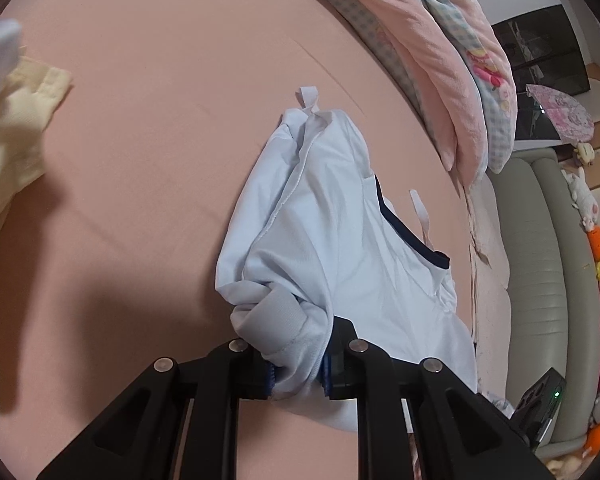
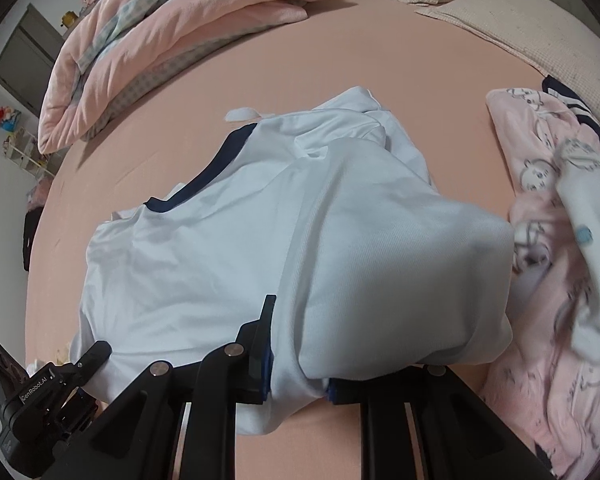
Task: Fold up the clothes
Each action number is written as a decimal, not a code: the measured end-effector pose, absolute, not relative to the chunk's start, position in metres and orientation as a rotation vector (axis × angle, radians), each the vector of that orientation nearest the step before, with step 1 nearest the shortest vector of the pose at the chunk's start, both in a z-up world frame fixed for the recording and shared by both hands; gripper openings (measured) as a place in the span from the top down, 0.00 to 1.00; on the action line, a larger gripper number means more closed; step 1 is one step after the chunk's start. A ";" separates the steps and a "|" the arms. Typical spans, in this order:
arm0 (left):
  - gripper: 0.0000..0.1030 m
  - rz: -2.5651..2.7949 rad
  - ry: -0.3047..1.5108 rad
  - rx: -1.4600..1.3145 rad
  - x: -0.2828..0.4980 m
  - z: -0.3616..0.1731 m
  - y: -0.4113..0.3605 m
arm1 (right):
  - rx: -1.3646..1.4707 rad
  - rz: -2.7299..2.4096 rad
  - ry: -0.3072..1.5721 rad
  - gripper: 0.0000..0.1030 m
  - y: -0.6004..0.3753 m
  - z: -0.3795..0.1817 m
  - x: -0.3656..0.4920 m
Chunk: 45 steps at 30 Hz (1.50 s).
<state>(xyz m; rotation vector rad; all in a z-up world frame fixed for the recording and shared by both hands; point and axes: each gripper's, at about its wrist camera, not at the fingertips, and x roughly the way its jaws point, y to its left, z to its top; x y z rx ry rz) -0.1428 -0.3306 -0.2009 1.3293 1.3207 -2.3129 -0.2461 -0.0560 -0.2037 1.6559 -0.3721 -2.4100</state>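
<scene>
White shirt (image 2: 260,248) is bunched mid-frame on the bed (image 1: 140,160), both grippers' jaws clamped on it, left gripper (image 1: 296,364), right gripper (image 2: 298,376), fabric hiding the right tips.

A pink quilt (image 2: 148,36) lies bunched beside beige pillows (image 2: 500,28).

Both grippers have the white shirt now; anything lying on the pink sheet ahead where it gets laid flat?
Nothing visible: bare pink bed sheet ahead of the white navy-trimmed shirt; pink printed garment lies off to the right.
</scene>
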 end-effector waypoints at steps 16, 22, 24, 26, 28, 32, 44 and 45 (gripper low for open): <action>0.86 -2.310 1.282 1.403 -0.086 -0.202 -0.319 | 1.734 -2.310 -0.252 0.83 -0.078 -0.209 -0.235; 0.86 -2.263 1.325 1.421 -0.064 -0.208 -0.313 | 1.783 -2.235 -0.182 0.83 -0.087 -0.212 -0.237; 0.86 -2.254 1.319 1.434 -0.062 -0.209 -0.310 | 1.821 -2.188 -0.126 0.83 -0.091 -0.217 -0.241; 0.86 -2.254 1.303 1.440 -0.061 -0.208 -0.306 | 1.846 -2.154 -0.079 0.83 -0.097 -0.223 -0.248; 0.86 -2.253 1.286 1.447 -0.060 -0.208 -0.303 | 1.849 -2.137 -0.062 0.83 -0.097 -0.226 -0.253; 0.86 -2.252 1.253 1.461 -0.059 -0.206 -0.296 | 1.838 -2.075 0.015 0.83 -0.103 -0.226 -0.259; 0.86 -2.317 1.035 1.474 -0.051 -0.193 -0.272 | 1.711 -2.115 0.199 0.83 -0.118 -0.227 -0.244; 0.87 -2.315 1.040 1.473 -0.050 -0.193 -0.273 | 1.704 -2.115 0.174 0.83 -0.117 -0.227 -0.242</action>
